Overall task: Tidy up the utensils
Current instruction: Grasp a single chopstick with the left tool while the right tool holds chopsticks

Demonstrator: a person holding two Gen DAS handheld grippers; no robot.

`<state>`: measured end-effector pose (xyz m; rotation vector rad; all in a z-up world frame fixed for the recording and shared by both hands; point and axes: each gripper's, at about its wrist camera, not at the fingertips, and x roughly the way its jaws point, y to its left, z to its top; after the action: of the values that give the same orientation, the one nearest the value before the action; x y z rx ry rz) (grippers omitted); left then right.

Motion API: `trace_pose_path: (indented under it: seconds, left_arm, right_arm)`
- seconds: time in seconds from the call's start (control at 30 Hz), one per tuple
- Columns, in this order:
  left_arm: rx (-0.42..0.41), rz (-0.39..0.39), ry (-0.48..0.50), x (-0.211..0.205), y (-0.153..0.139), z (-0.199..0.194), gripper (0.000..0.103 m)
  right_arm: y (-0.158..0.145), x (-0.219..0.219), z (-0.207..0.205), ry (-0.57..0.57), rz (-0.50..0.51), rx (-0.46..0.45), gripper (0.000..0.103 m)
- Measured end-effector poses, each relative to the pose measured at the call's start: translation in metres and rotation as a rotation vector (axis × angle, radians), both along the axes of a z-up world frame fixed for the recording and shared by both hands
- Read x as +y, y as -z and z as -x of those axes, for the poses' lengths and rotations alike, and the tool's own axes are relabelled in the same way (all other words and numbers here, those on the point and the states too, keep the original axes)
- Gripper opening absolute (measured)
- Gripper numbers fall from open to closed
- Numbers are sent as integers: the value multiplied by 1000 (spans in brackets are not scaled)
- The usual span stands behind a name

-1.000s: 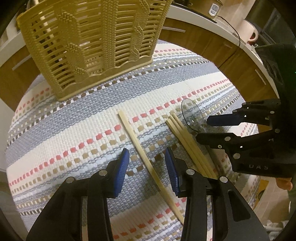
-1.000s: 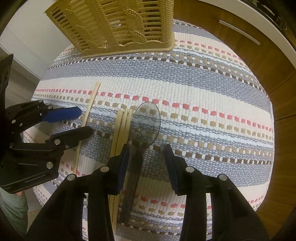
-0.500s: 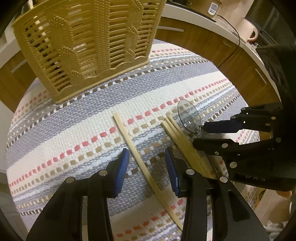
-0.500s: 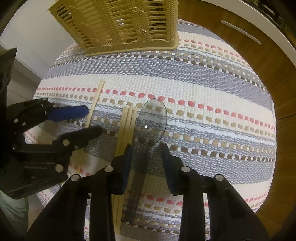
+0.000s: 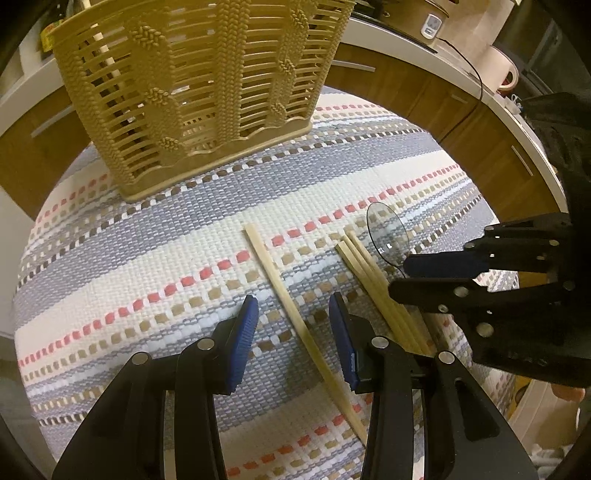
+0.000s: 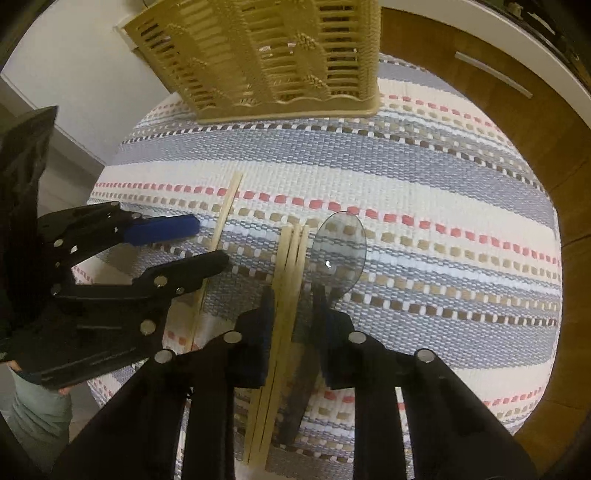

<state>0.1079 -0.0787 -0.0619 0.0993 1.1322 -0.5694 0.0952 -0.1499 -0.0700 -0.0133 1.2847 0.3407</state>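
Observation:
A tan slatted utensil basket (image 5: 199,88) stands at the far side of a striped woven mat (image 5: 147,258); it also shows in the right wrist view (image 6: 266,55). One loose chopstick (image 5: 291,310) lies between the fingers of my open left gripper (image 5: 291,317). A bundle of three chopsticks (image 6: 286,295) and a clear plastic spoon (image 6: 338,251) with a dark handle lie side by side. My right gripper (image 6: 293,306) is low over them, its jaws narrowed around the bundle and the spoon handle. Whether the pads touch them I cannot tell.
The mat covers a small round table. Wooden cabinets with a white countertop (image 5: 424,40) curve behind it, holding a mug (image 5: 502,74) and a small appliance (image 5: 432,22). A white wall (image 6: 74,74) is to the left.
My right gripper has shifted left and lower, from straddling the spoon handle to straddling the chopstick bundle too, and its jaws have narrowed. My left gripper has stayed open over the single chopstick.

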Motion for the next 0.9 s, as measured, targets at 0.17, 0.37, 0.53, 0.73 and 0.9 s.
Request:
trace_pose_path:
  seconds: [0.17,0.37,0.53,0.73,0.9]
  left_arm:
    - [3,7,-5,13,0,1,38]
    - [6,18,-10,16,0,0,38]
    - [7,17,-13,19,-1,1,38]
    - [15,6,-12,21,-4,0,38]
    - [22,-82,3,3,-5,-3,39]
  right_arm:
    - [8,2,-7,16,-14,37,16]
    - [13,15,-7,4,13,44,16]
    - [20,29,-5,-21,82,60,16]
    - [23,37,-2,-11,97,59,16]
    - [24,48,-5,-29,131,64,16]
